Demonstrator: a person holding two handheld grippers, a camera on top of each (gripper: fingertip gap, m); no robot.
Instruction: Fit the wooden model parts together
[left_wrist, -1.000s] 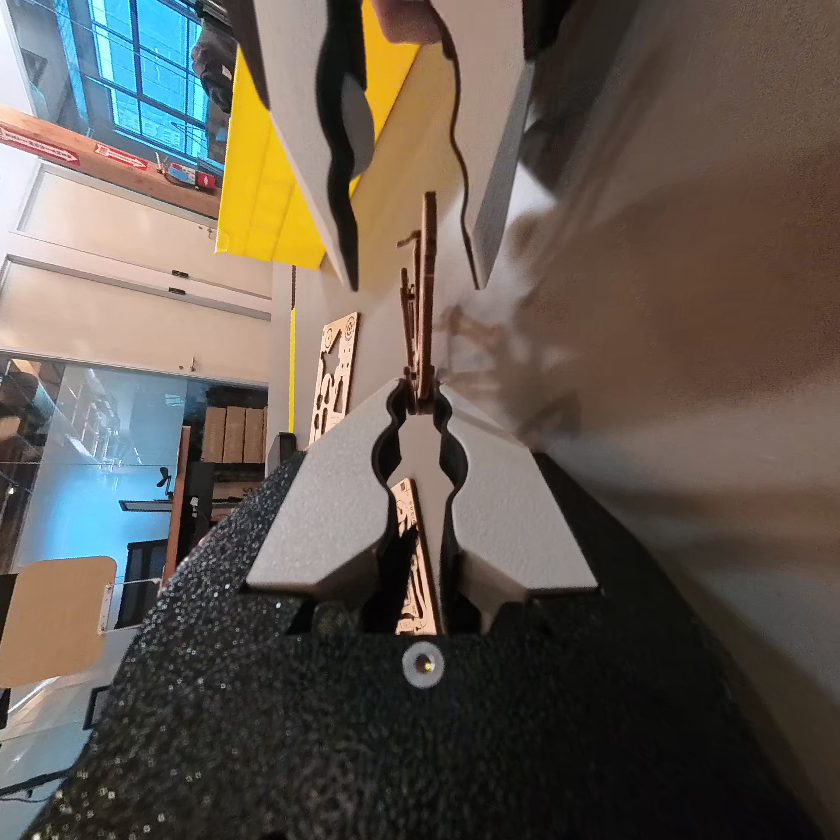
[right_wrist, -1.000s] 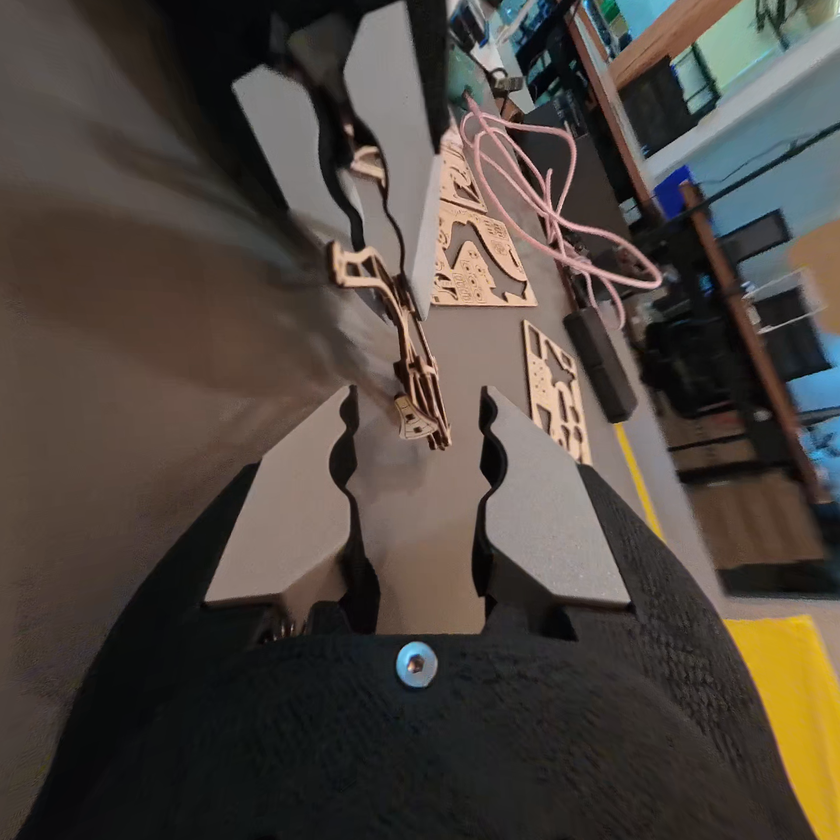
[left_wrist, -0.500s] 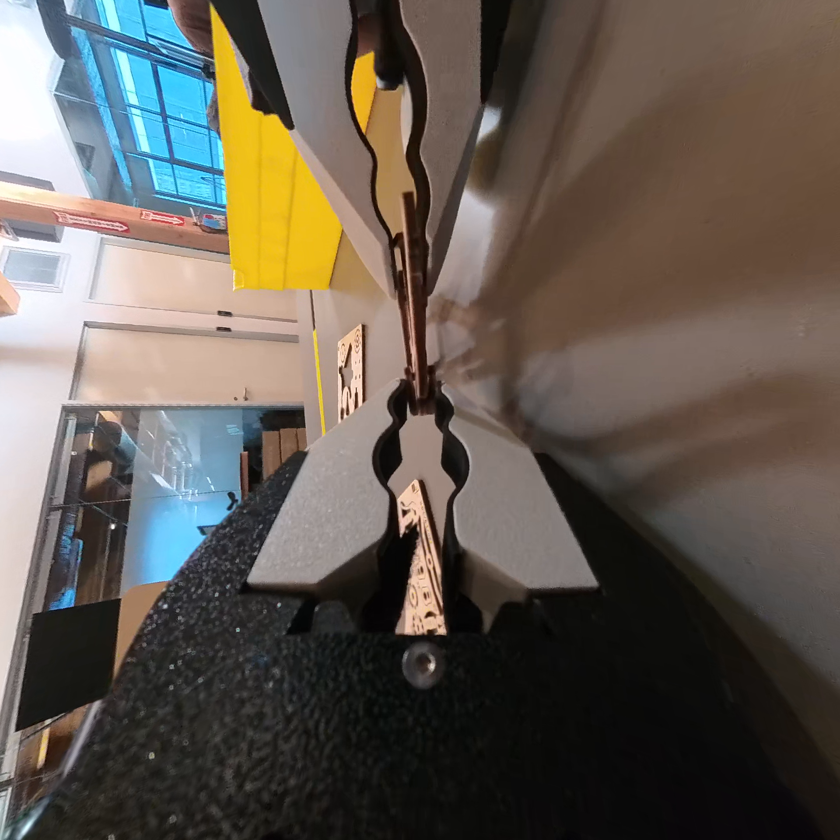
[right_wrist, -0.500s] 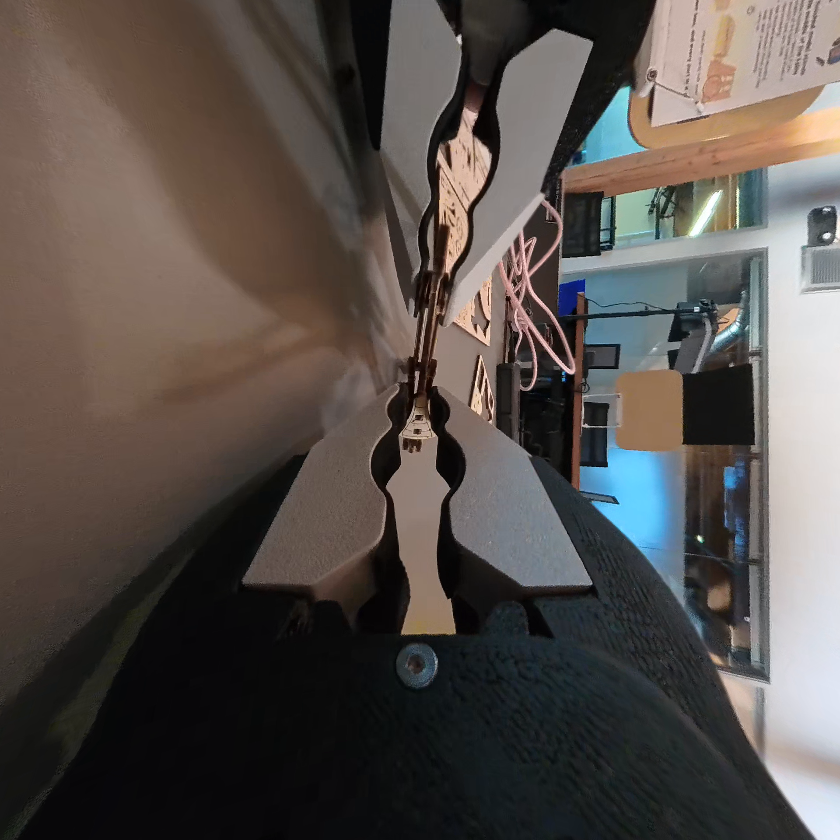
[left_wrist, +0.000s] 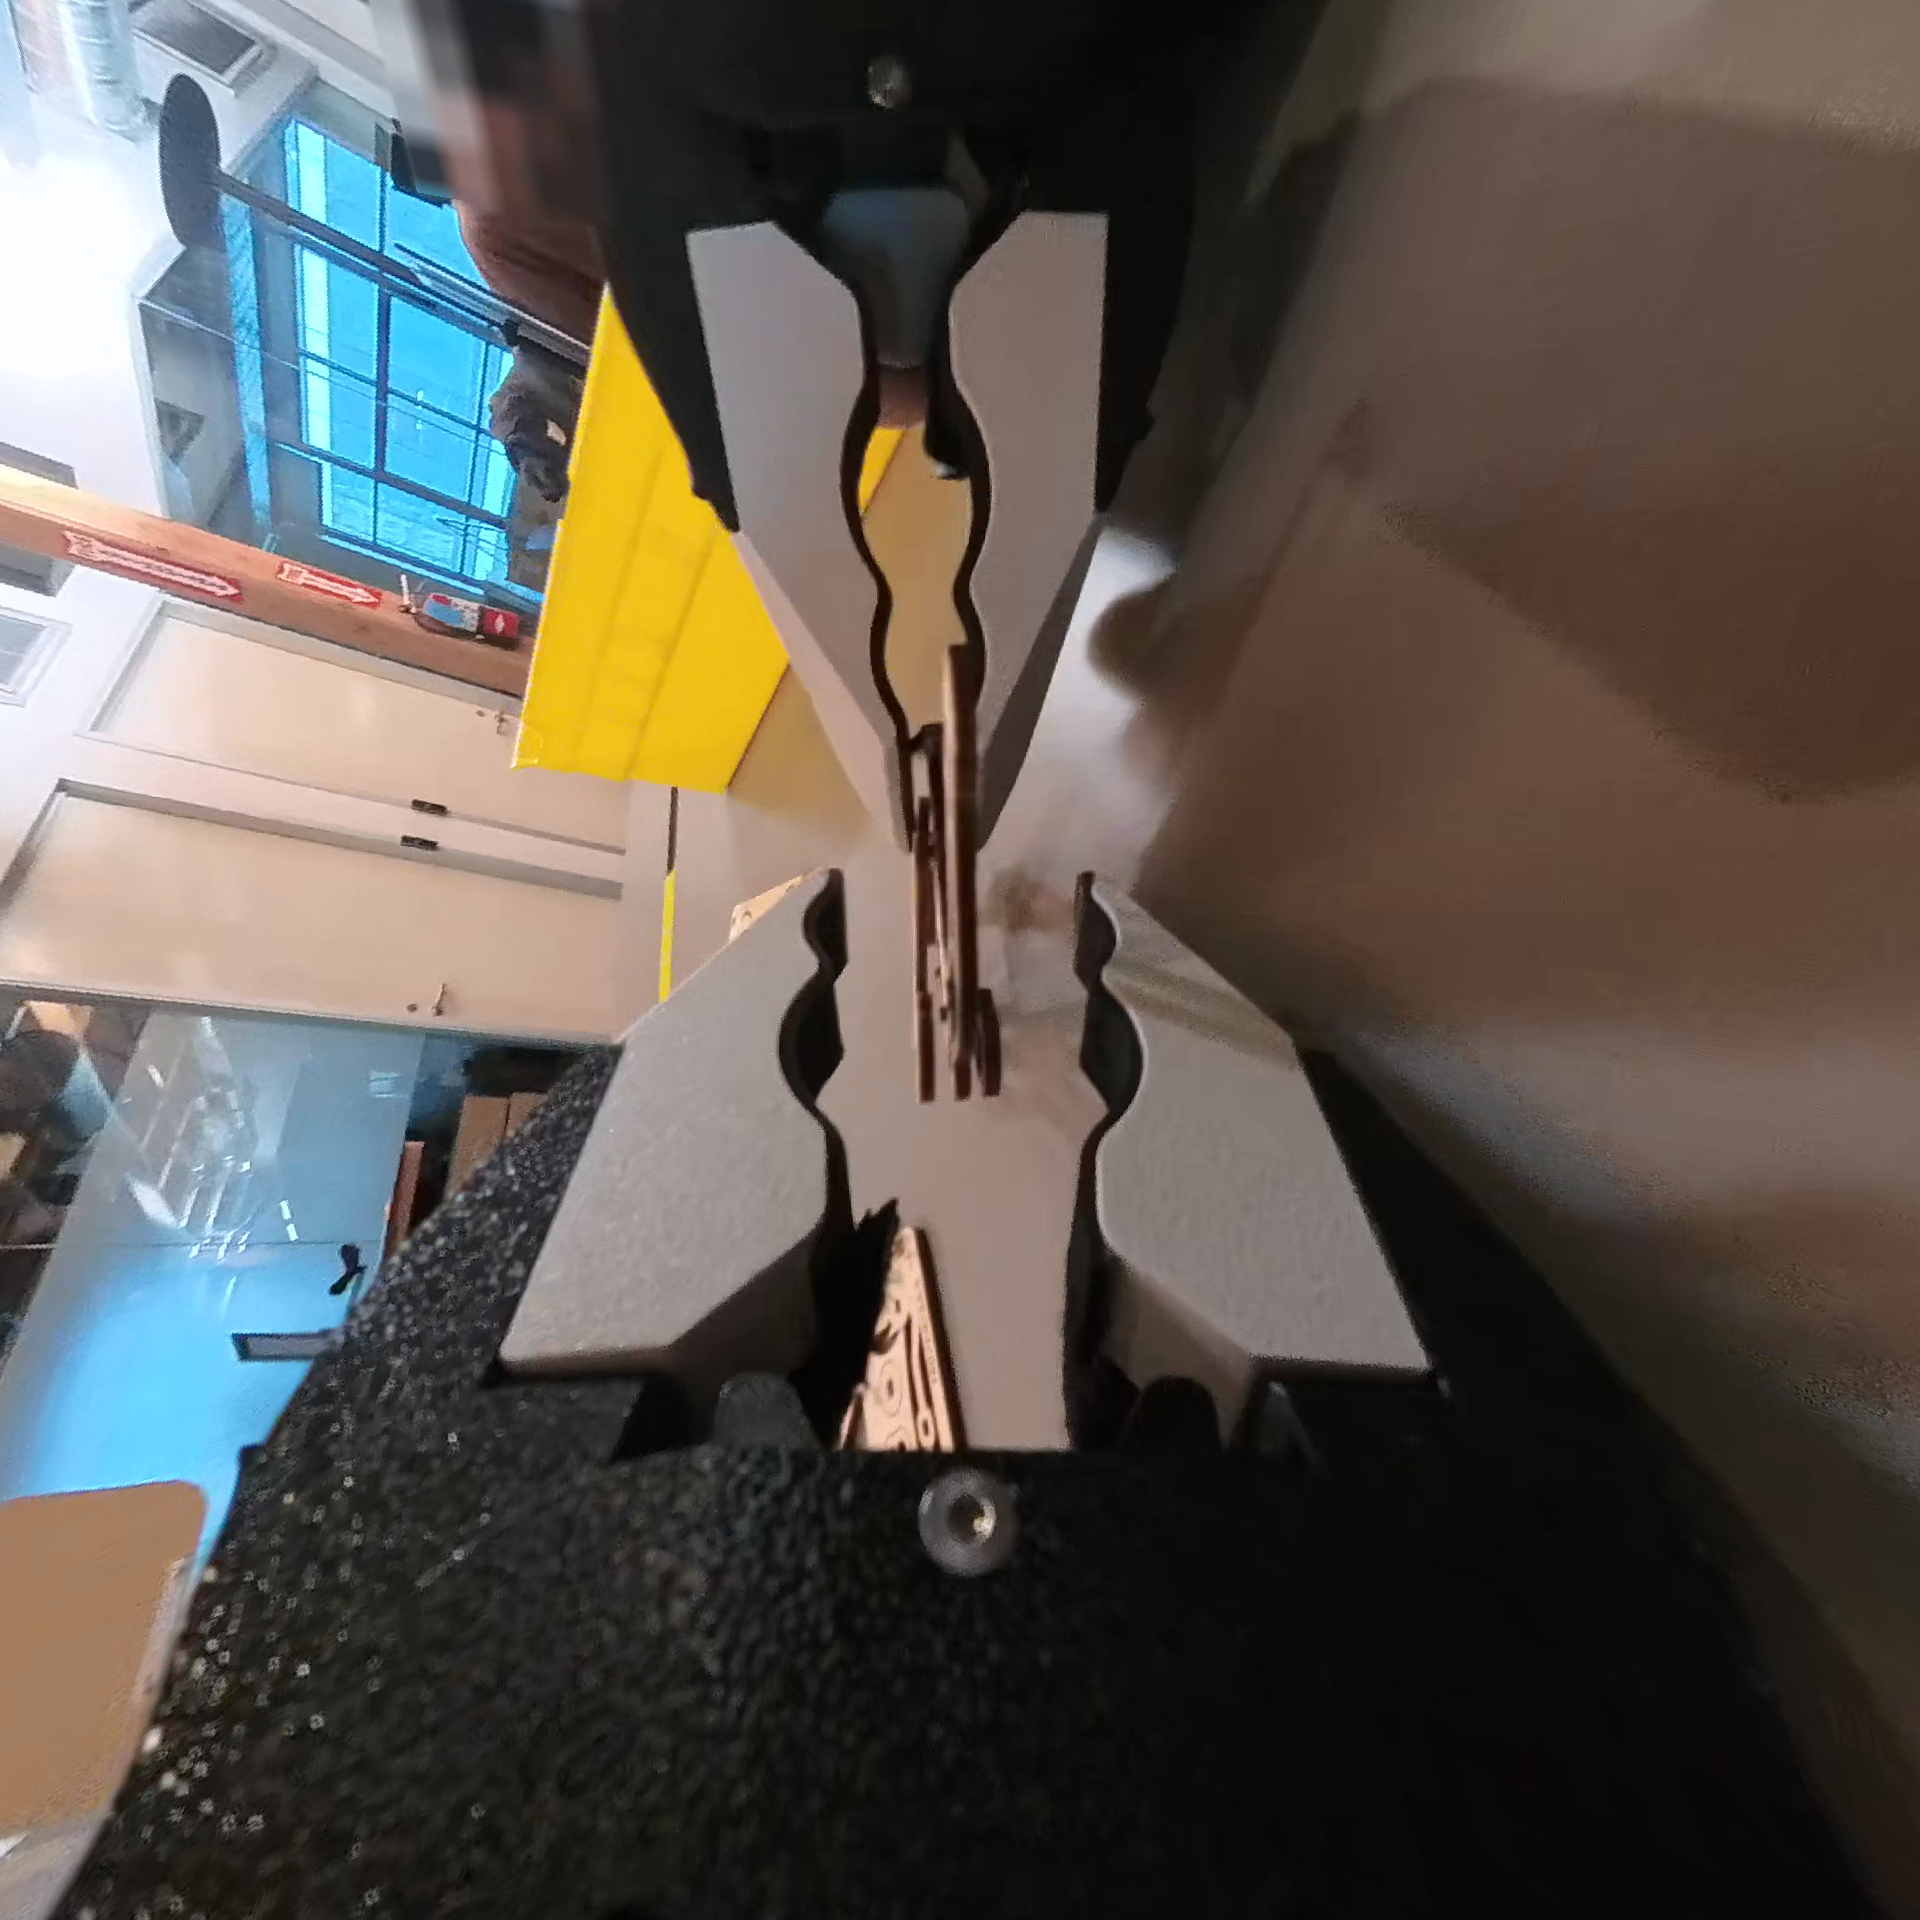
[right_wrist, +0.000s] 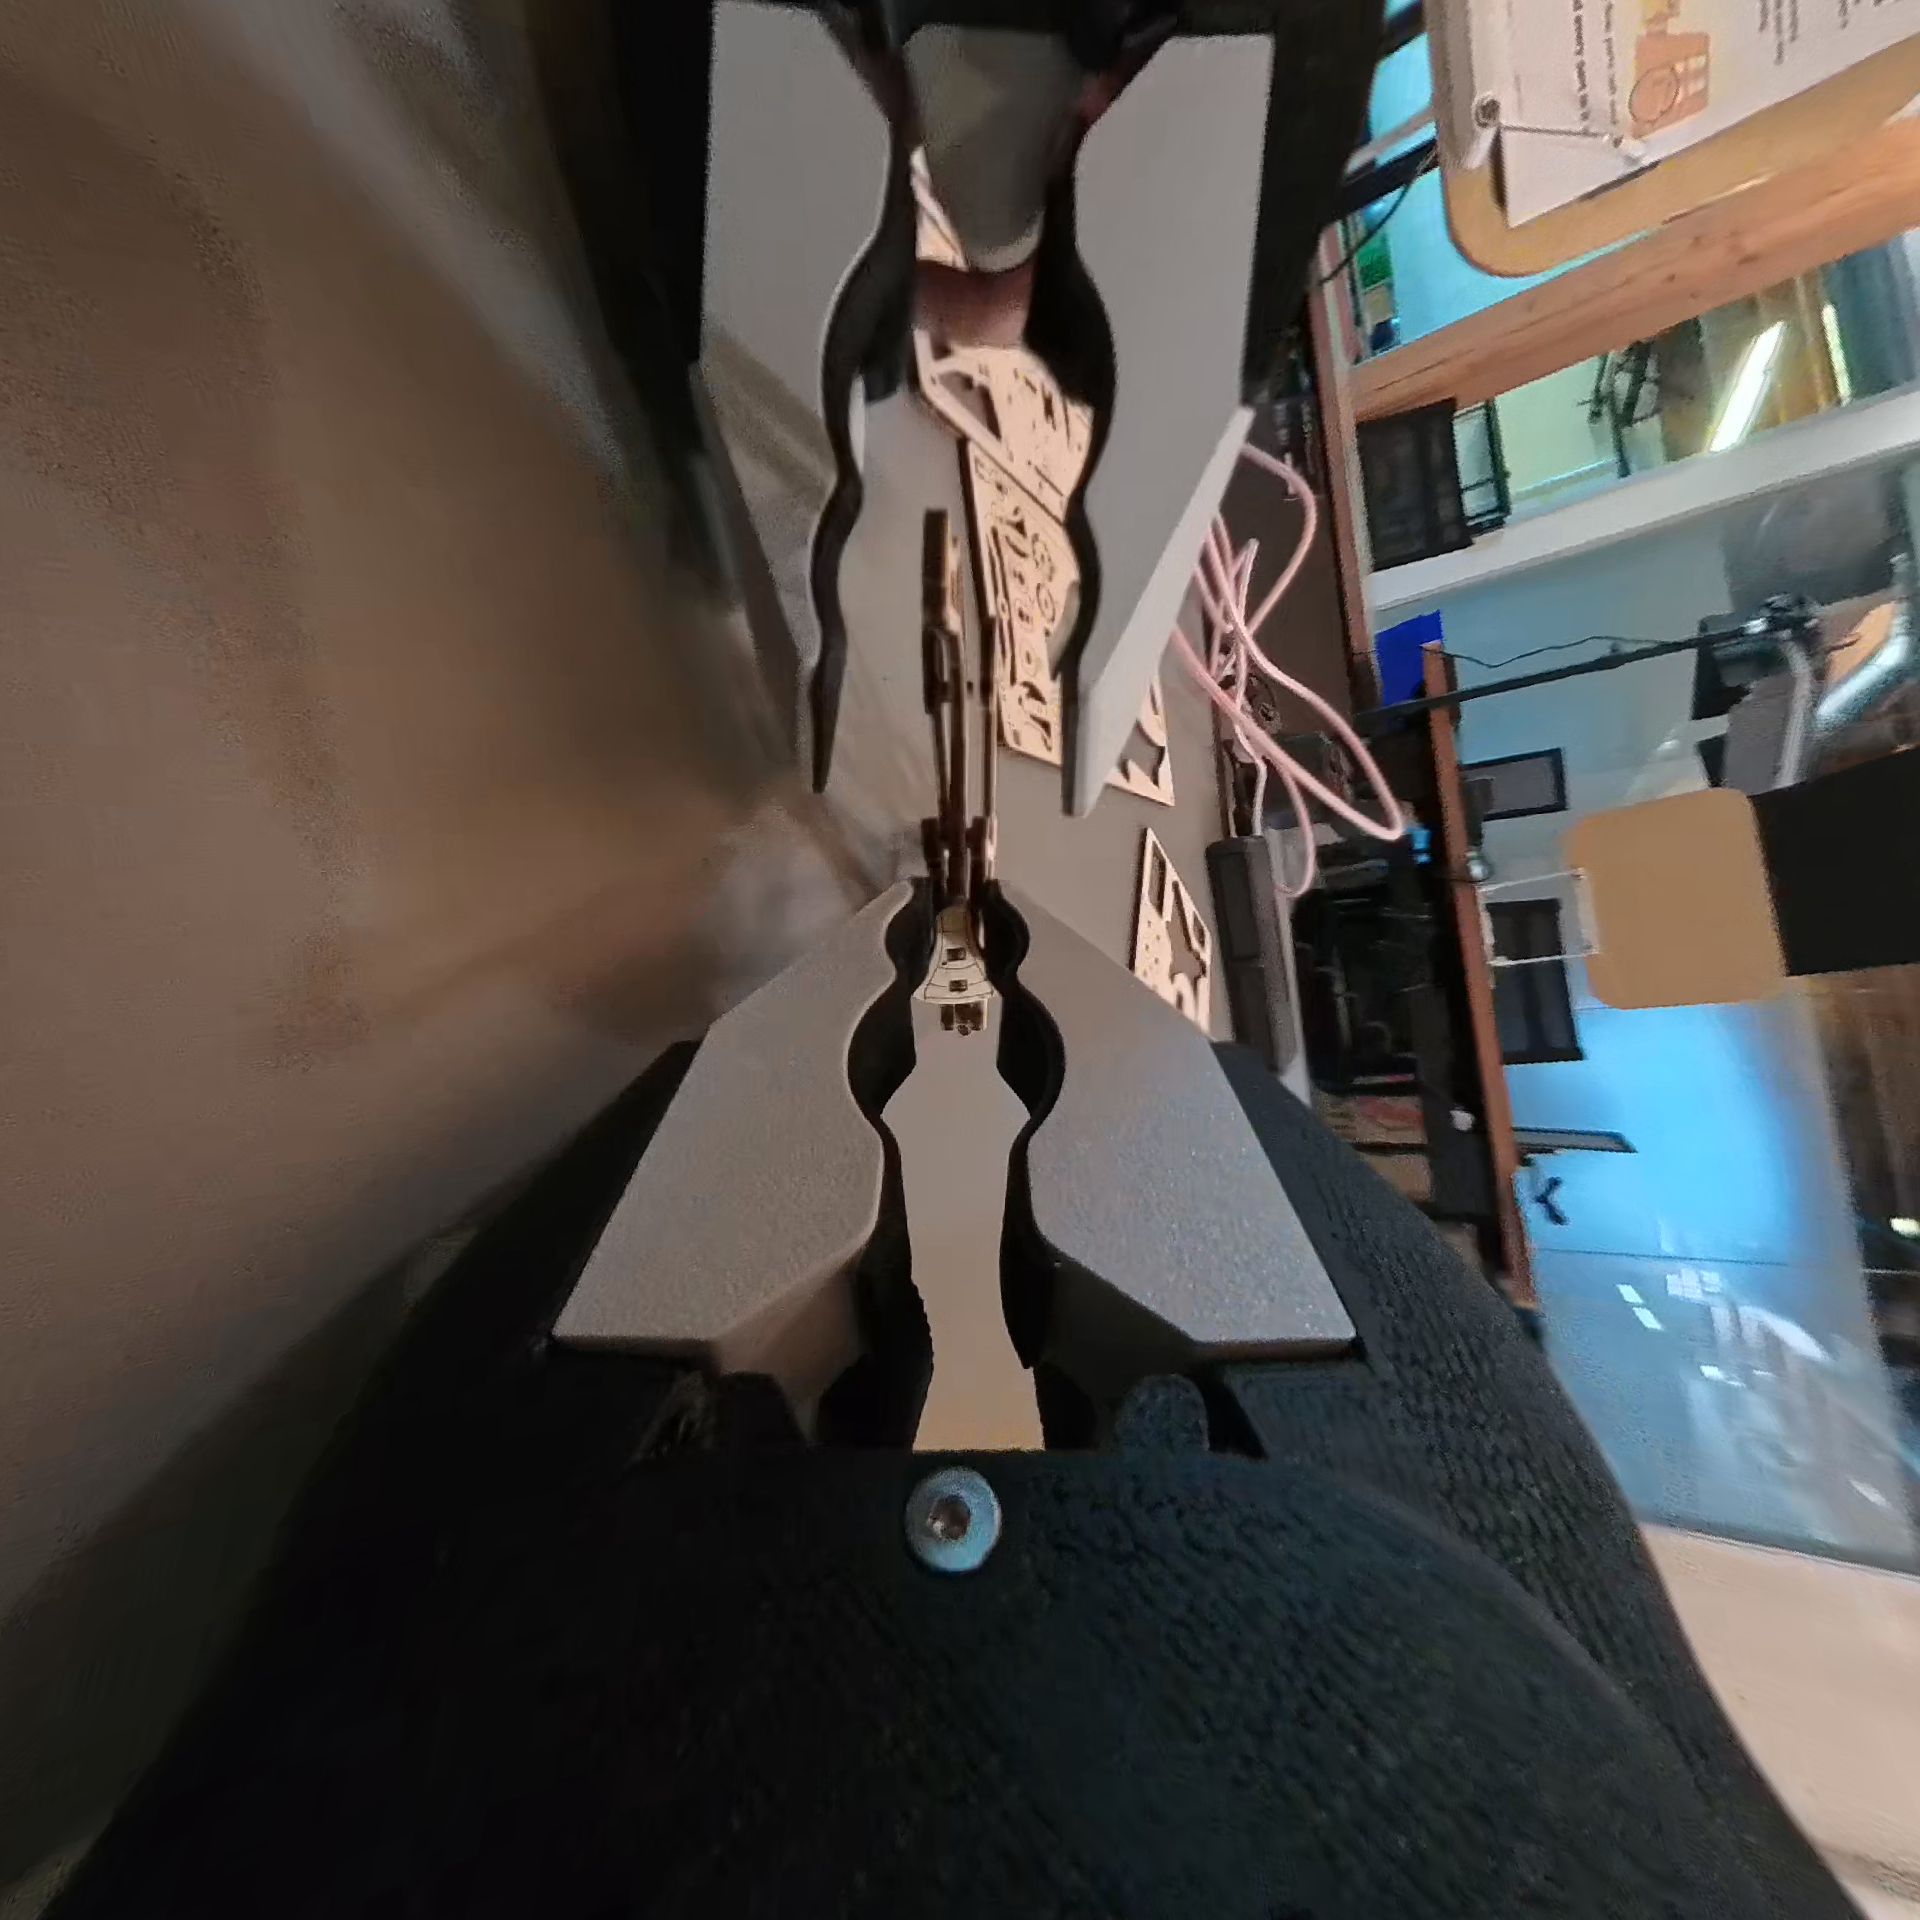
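Left gripper (left_wrist: 956, 997): jaws spread wide, nothing touched; free end of wooden model (left_wrist: 951, 935) hangs between the fingertips, clear of both. Cut-out wooden sheet (left_wrist: 904, 1351) visible deep in the gap near the gripper base, lying on the grey table (left_wrist: 1039, 1164).

Right gripper (right_wrist: 956, 894): jaws closed on the near end of the wooden model (right_wrist: 956, 727), pinched at the very tips; pale printed piece of the model sits just inside the tips. Same gripper seen opposite in the left wrist view (left_wrist: 940, 769), clamping the model's far end.

Model held edge-on, off the table, spanning between the two grippers.

Beyond, on the table: more cut-out sheets (right_wrist: 1029, 613), pink cable (right_wrist: 1278, 717), black bar-shaped object (right_wrist: 1252, 945). Farther: yellow panel (left_wrist: 644, 644), windows (left_wrist: 384, 395).
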